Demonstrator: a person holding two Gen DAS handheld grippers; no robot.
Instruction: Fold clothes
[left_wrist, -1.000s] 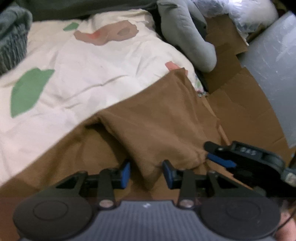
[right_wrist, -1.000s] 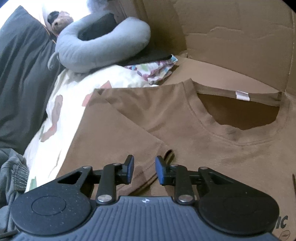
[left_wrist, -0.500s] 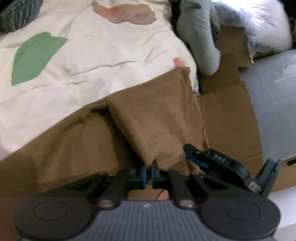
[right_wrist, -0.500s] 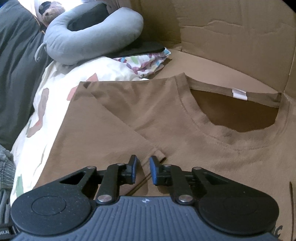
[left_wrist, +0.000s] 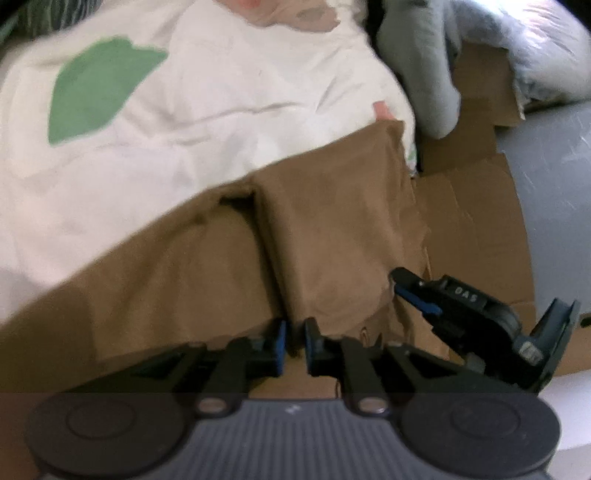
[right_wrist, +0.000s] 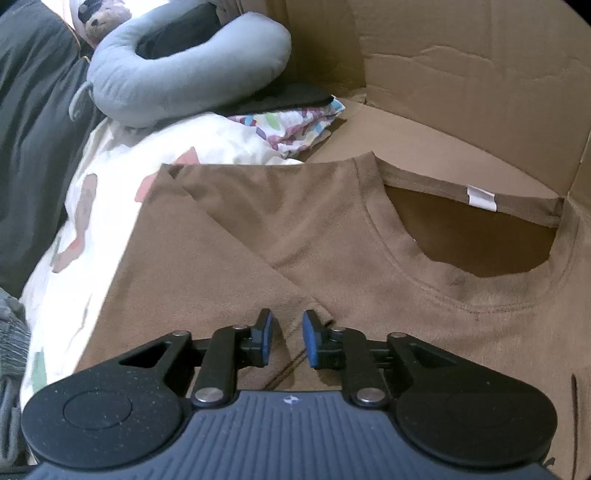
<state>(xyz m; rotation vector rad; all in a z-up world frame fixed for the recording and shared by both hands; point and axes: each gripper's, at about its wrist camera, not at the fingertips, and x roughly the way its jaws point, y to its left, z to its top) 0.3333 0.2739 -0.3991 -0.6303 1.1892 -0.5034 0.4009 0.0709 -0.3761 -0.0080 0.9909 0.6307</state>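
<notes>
Brown T-shirt (right_wrist: 332, 236) spread flat, partly on a white patterned bedsheet (left_wrist: 192, 122) and partly on flattened cardboard (right_wrist: 461, 74); neckline with a white label (right_wrist: 479, 197) toward the upper right of the right wrist view. Left sleeve (right_wrist: 207, 266) already folded in over the chest, its diagonal edge running down toward the gripper.

Right gripper (right_wrist: 287, 341) low over that folded edge, jaws opening, a small gap between the blue pads (right_wrist: 265, 338); the hem line passes under the gap, nothing pinched.

Left gripper (left_wrist: 293, 345) at a fold of the same brown cloth, jaws opening too; a ridge of fabric sits right at the narrow gap, possibly still brushing the pads, hard to judge through the blur, but apparently let go. Right gripper's black fingers also visible in the left wrist view (left_wrist: 417, 291), just beside, on the shirt's edge near the cardboard.

Grey neck pillow (right_wrist: 184, 70) beyond the shirt, a small plush bear (right_wrist: 101, 20) behind it, folded colourful cloth (right_wrist: 295, 123) beside the sheet
</notes>
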